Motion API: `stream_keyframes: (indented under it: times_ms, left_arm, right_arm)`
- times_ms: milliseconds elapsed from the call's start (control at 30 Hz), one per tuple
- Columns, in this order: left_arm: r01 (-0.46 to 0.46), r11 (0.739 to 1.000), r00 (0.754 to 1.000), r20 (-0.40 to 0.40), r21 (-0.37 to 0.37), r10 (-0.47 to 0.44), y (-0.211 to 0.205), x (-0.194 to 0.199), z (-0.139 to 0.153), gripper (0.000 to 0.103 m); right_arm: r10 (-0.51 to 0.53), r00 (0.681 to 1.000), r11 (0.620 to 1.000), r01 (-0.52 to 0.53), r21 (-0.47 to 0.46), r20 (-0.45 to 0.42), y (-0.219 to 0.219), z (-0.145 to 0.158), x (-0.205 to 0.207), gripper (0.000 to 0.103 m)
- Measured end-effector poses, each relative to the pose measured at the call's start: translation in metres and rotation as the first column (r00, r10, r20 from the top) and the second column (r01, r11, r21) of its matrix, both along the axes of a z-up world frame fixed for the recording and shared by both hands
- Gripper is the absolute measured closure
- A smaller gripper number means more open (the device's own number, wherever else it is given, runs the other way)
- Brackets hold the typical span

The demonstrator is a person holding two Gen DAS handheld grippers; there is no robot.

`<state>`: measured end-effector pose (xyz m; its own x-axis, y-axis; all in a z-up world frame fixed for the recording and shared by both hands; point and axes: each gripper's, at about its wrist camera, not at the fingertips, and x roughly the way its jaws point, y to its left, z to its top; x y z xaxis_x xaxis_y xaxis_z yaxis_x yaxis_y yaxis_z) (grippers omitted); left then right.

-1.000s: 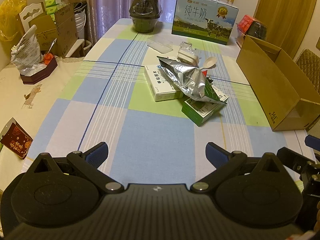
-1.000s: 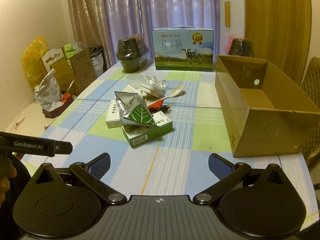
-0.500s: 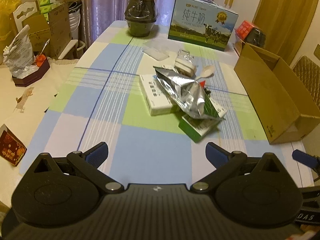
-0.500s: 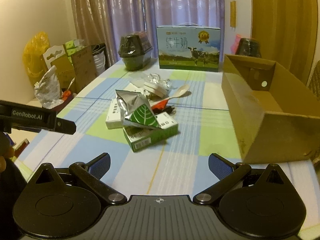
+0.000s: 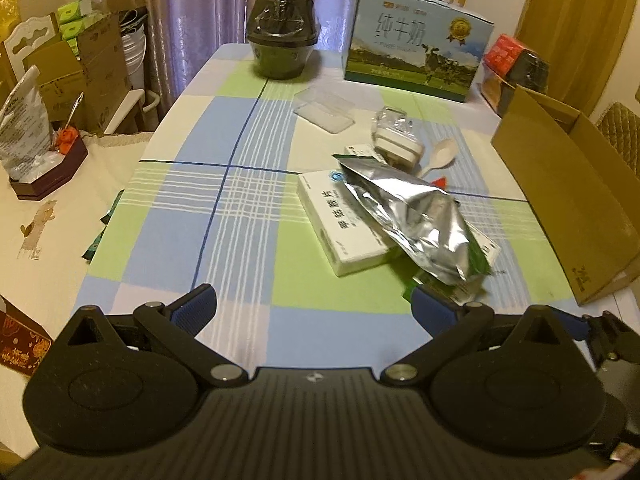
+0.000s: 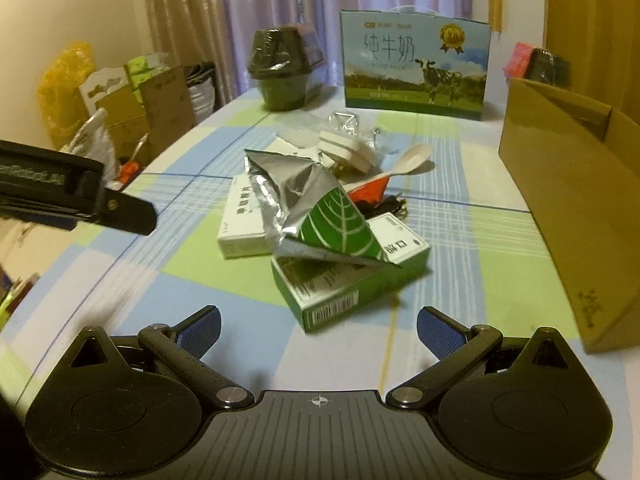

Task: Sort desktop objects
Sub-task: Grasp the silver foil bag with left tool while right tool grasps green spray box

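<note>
With both the left gripper and right gripper spread wide and empty, we should square the right one on the green box just ahead, under the foil bag.

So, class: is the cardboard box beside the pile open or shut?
Open: the cardboard box has no closed top, and its inner walls show. Contents cannot be seen.
</note>
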<state>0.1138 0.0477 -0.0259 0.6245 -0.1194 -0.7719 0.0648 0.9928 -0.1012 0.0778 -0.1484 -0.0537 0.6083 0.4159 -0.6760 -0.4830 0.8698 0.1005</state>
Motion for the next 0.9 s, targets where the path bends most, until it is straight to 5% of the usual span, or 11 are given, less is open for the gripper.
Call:
stream_keyframes:
  times_ms: [533,900]
  left_arm:
    - [-0.005,0.998,1.0,-0.004,-0.062,0.005,0.012,0.05,-0.014,0.001]
    - [0.048,0.994,0.998,-0.033,-0.102,-0.052,-0.019,0.052,-0.021,0.001]
  right_arm:
    - [-0.2,0.978,0.977,0.203,-0.061,0.058,0.047,-0.037,0.05,0.002]
    - [-0.195,0.978,0.971,0.203,-0.128,0.073,-0.026,-0.036,0.053,0.002]
